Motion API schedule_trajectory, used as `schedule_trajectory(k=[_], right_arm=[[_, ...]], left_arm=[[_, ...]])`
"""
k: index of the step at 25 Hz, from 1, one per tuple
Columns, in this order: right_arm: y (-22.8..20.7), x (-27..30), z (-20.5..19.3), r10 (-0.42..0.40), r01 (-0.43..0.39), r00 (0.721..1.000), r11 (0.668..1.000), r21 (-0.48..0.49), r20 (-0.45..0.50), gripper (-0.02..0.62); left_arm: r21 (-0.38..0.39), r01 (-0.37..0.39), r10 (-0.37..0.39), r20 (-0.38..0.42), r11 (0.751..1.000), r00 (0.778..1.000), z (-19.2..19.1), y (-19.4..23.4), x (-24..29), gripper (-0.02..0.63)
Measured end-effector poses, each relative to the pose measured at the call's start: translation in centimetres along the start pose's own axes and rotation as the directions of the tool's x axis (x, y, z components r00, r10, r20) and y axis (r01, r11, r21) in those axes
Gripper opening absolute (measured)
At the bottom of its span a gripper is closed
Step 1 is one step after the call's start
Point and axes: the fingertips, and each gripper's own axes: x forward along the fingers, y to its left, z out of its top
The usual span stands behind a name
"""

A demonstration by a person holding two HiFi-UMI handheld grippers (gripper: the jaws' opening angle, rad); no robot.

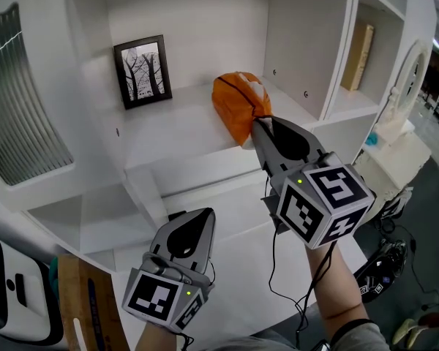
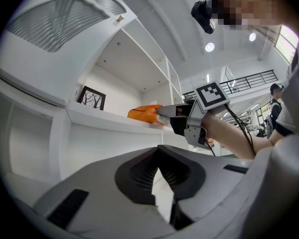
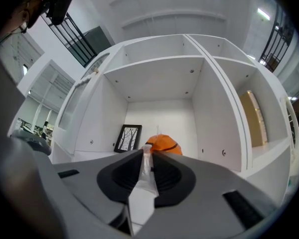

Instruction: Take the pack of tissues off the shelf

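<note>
An orange pack of tissues [image 1: 238,101] lies on the white shelf [image 1: 168,134], near the compartment's right wall. My right gripper [image 1: 254,123] reaches level to its near end, jaws closed on the pack's clear end flap. In the right gripper view that pale flap [image 3: 145,171] runs between the two jaws, with the orange pack [image 3: 162,144] just beyond the tips. From the left gripper view the pack [image 2: 144,113] shows sideways, with the right gripper [image 2: 160,111] at its end. My left gripper [image 1: 203,214] hangs lower, below the shelf, jaws together and nothing in them [image 2: 159,151].
A framed picture of bare trees [image 1: 143,72] leans on the back wall left of the pack. A tan board [image 1: 358,53] stands in the compartment to the right. A white ribbed panel [image 1: 14,93] is at far left. Cables trail under my right arm.
</note>
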Motion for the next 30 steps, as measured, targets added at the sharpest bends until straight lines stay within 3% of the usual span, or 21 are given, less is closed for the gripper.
schedule_trajectory(k=[15,30], right_arm=[[0.4,-1.1,0.9,-0.037,0.039,0.998,0.999,-0.031,0.054,0.04],[1.0,-4.8,1.6,-0.075,0.082,0.992,0.994,-0.067,0.101,0.037]], left_arm=[[-0.005,0.0,0.0,0.007,1.0,1.0,0.0,0.3,-0.6,0.029],[-0.019,0.077,-0.076,0.029,0.997,0.997,0.0,-1.5,-1.0,0.028]])
